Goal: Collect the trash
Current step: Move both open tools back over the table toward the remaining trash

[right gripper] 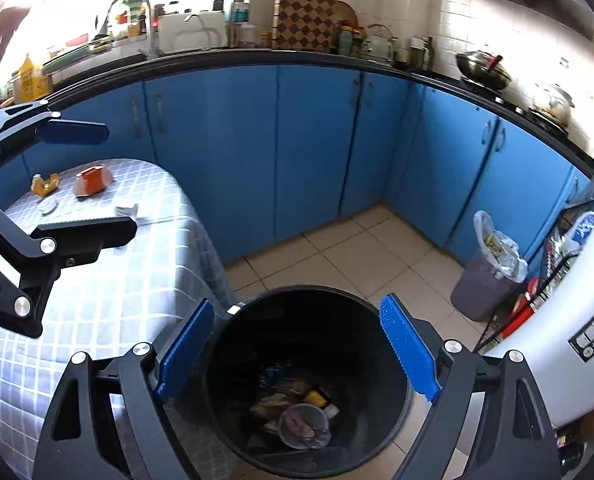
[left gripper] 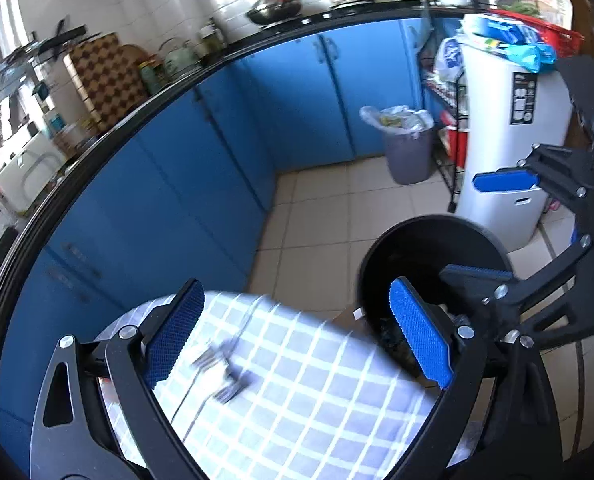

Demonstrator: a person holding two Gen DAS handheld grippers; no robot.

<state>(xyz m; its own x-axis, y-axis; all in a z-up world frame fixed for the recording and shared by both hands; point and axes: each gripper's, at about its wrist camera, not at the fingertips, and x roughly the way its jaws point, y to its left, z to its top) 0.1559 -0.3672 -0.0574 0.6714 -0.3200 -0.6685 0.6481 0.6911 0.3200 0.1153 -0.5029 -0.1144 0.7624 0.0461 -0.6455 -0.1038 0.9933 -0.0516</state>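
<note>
A black trash bin stands on the tiled floor beside the table, with a clear cup and wrappers at its bottom. My right gripper hovers over the bin's mouth, open, with nothing between its fingers. My left gripper is open above the checked tablecloth; a blurred crumpled scrap lies on the cloth below it, untouched. An orange carton, a yellow piece, a round lid and a wrapper lie at the table's far end.
Blue cabinets run along two walls under a crowded black counter. A grey bin with a plastic liner stands in the corner. A white appliance and a wire rack are on the right. Tiled floor lies between them.
</note>
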